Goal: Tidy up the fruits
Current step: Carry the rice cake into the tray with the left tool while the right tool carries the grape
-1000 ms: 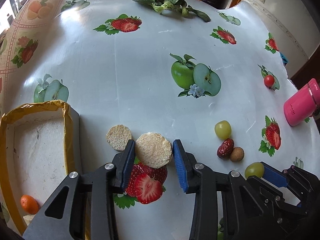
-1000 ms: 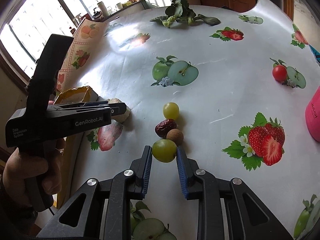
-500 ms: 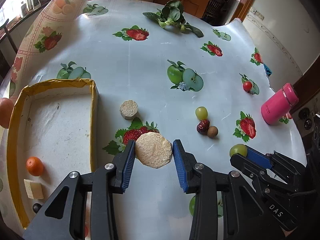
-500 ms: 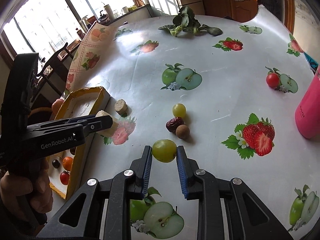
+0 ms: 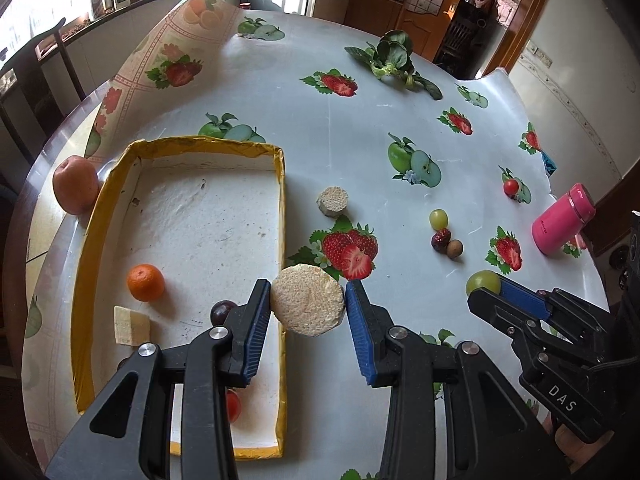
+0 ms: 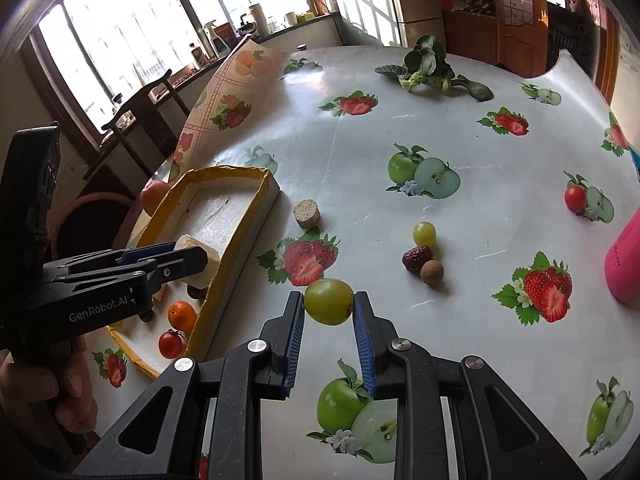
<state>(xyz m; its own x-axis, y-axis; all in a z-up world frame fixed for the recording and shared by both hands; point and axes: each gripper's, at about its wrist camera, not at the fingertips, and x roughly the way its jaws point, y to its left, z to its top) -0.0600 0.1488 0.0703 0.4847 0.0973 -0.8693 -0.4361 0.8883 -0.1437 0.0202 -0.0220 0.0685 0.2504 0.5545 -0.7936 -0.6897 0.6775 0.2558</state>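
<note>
The left gripper (image 5: 307,307) pinches a pale, rough-crusted round slice (image 5: 307,299), its flat face turned toward the camera, above the right wall of the yellow-rimmed tray (image 5: 281,208). The right gripper (image 6: 328,312), marked "DAS" in the left view, clamps a smooth green grape (image 6: 329,301) above the fruit-print tablecloth (image 6: 460,120). "GenRobot.AI" reads on the left tool. A tangerine (image 5: 145,282) lies in the tray, and a pink flask (image 5: 562,219) stands at the far right.

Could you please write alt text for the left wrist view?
The left hand-held gripper holds a round beige slice above the right wall of a yellow-rimmed tray containing a small orange.
</note>
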